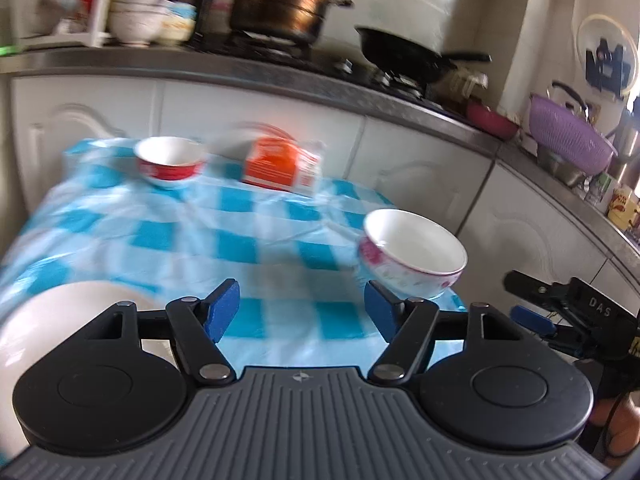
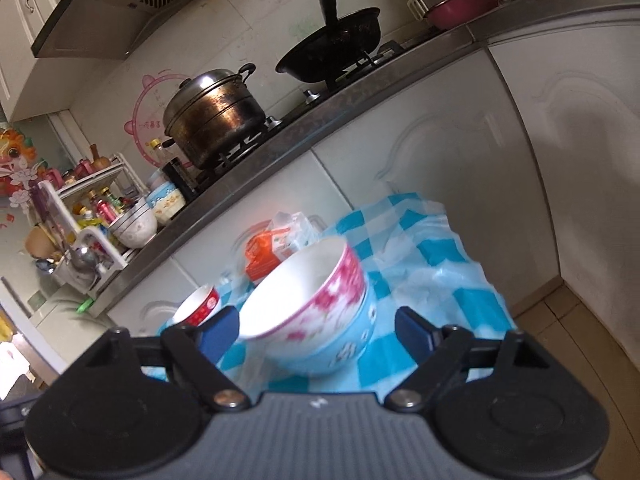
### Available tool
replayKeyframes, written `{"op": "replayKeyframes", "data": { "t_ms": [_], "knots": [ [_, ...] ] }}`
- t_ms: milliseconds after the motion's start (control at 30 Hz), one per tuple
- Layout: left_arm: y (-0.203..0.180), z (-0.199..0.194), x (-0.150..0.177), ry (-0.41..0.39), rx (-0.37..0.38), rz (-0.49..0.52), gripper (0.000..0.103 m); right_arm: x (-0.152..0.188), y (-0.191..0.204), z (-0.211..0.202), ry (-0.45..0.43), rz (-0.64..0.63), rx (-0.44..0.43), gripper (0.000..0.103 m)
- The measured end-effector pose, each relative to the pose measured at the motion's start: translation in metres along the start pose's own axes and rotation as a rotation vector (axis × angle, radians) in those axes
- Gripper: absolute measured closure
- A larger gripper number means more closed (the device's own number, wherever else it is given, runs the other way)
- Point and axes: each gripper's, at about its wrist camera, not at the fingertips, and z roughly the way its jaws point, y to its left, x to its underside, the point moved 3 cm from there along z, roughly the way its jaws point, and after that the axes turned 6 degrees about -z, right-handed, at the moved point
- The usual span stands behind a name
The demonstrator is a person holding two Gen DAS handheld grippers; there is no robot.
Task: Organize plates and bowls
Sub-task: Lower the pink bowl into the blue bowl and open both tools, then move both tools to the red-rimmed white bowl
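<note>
Left gripper (image 1: 302,312): blue-padded jaws spread wide, nothing between them, above the near edge of the table. Right gripper (image 2: 316,332): jaws spread wide, pads clear of the stacked bowls ahead. Table covered in a blue-and-white checked cloth (image 1: 192,232). Large white plate (image 1: 60,320): near left corner. White bowl with pink flowers (image 2: 304,292), nested in a light blue bowl (image 2: 352,344): right side of the table. Small red-and-white bowl (image 1: 170,162): far side. Orange-and-white carton (image 1: 280,164): just beside it.
</note>
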Motion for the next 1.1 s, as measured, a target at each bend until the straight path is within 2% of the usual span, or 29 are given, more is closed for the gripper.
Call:
{"op": "replayKeyframes", "data": {
  "t_ms": [167,367,500,533,667,867,1000,1100],
  "knots": [
    [0.059,-0.048,0.004,-0.054,-0.074,-0.073,0.01,0.01,0.031,-0.022,0.004,-0.032,-0.014,0.012],
    [0.108,-0.056,-0.003,-0.066,-0.171,-0.14,0.01,0.014,0.07,-0.012,0.003,-0.094,-0.081,0.011],
    [0.122,-0.032,-0.026,-0.091,-0.22,-0.165,0.009,0.01,0.094,0.013,0.008,-0.154,-0.128,0.01],
    [0.126,-0.026,-0.031,-0.094,-0.236,-0.167,0.009,0.009,0.099,0.02,0.004,-0.169,-0.148,0.006],
    [0.133,0.017,-0.057,-0.063,-0.296,-0.191,0.01,0.012,0.112,0.056,0.028,-0.236,-0.203,0.004],
    [0.141,0.067,-0.098,-0.017,-0.294,-0.237,0.01,0.006,0.122,0.119,0.191,-0.32,-0.179,0.004],
    [0.144,0.092,-0.122,0.012,-0.277,-0.276,0.009,-0.011,0.127,0.151,0.282,-0.256,-0.189,0.004],
    [0.148,0.115,-0.135,0.047,-0.292,-0.306,0.009,-0.023,0.136,0.176,0.336,-0.221,-0.204,0.005]
  ]
}}
